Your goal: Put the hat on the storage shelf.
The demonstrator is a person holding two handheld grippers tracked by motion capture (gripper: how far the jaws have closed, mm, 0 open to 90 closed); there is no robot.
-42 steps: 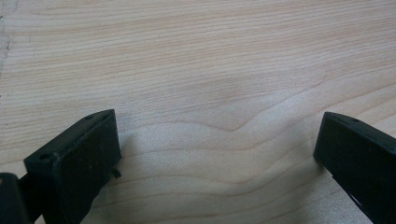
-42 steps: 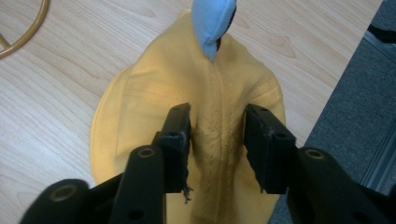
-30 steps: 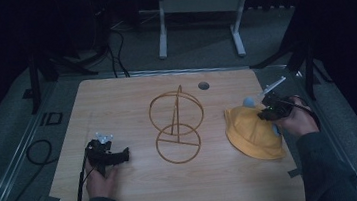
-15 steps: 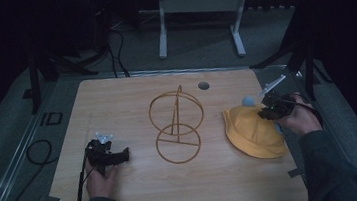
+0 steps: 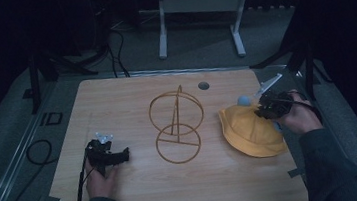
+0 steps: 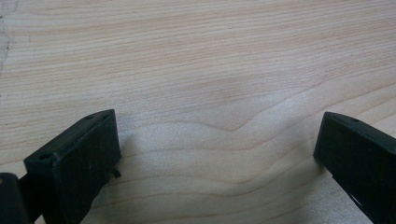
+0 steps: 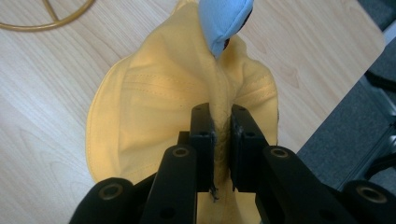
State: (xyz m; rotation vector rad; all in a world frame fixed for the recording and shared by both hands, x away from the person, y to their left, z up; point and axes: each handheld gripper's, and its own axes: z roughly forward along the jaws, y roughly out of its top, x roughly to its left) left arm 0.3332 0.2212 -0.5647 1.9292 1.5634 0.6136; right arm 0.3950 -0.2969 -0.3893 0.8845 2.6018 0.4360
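Observation:
A yellow bucket hat point(image 5: 247, 131) lies at the table's right side, its edge pulled upward. My right gripper point(image 5: 266, 109) is shut on a fold of the hat's fabric point(image 7: 219, 126), pinched between the two black jaws. A light blue patch point(image 7: 224, 18) shows at the top of the lifted fold. A wire stand of gold rings point(image 5: 176, 126) stands at the table's middle. My left gripper point(image 5: 122, 155) rests low at the front left, its jaws wide apart over bare wood point(image 6: 219, 116) with nothing between them.
The wooden table point(image 5: 116, 102) has a small round grommet point(image 5: 203, 85) near its far edge. A black cable point(image 5: 38, 153) loops on the floor to the left. A metal frame point(image 5: 197, 8) stands beyond the table.
My right gripper has risen a little with the hat's edge in it, lifting the fabric off the table. The left gripper has stayed where it was.

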